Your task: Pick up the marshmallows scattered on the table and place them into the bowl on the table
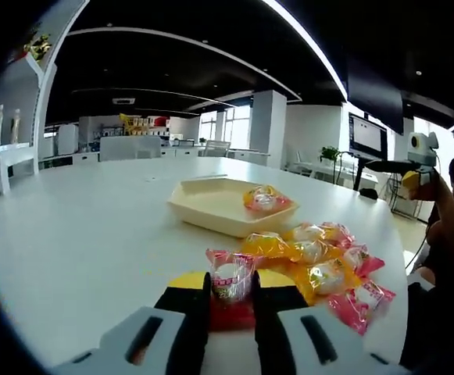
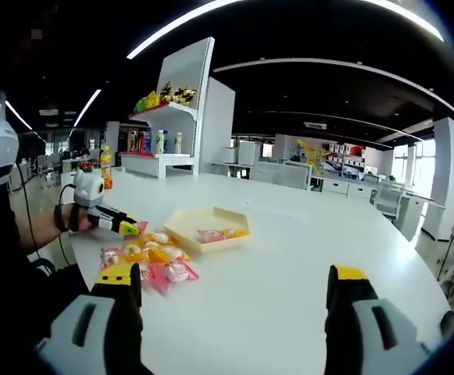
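A pink-wrapped marshmallow sits between the yellow-tipped jaws of my left gripper, which is shut on it just above the white table. Beyond it lies a pile of several yellow and pink marshmallow packets. The cream square bowl stands farther back with one packet inside. In the right gripper view, my right gripper stands wide open over bare table, well away from the pile and the bowl. The left gripper shows at the pile's far side, held by a hand.
The right gripper, held by a person's hand, hovers beyond the table's right edge. A white shelf unit with bottles and snacks stands behind the table. Desks, chairs and a monitor fill the room beyond.
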The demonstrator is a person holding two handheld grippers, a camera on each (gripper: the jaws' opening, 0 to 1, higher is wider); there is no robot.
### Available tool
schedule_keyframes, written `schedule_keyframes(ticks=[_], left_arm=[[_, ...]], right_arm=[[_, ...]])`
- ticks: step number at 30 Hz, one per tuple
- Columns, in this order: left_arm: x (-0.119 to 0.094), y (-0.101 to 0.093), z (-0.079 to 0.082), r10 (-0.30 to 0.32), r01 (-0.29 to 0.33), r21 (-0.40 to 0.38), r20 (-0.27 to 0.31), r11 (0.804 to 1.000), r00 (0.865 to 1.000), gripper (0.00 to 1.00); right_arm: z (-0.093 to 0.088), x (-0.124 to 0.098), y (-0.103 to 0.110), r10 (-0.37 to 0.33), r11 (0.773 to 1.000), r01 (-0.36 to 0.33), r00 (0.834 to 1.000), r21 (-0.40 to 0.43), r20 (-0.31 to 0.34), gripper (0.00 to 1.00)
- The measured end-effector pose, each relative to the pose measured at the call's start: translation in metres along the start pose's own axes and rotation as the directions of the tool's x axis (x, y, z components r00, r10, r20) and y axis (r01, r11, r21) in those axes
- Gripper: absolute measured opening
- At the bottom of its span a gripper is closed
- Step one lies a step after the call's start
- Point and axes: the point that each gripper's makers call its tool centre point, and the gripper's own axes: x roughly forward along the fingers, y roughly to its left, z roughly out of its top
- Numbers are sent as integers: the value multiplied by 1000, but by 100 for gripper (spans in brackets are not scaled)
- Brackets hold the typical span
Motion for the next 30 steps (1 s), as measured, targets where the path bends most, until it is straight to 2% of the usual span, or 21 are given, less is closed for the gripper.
schedule_keyframes(ticks=[6,12,18,30], left_arm=[[-3,8,4,12,-11,-21,24,1000,1000,21],[-4,17,3,77,-77,15,33,997,996,20],[-3,18,4,70,-70,4,38,998,997,20],[-4,20,10,78,-77,-26,55,997,995,19]], right_arm=[[1,-2,0,-5,1000,5,1000,-7,1,96],[4,-6,2,3,1000,-3,1000,-21,-4,96],[13,-15,-1,4,1000,-4,1000,-6,28,96],[9,-22,-7,-19,1000,19,999,-2,31,95]])
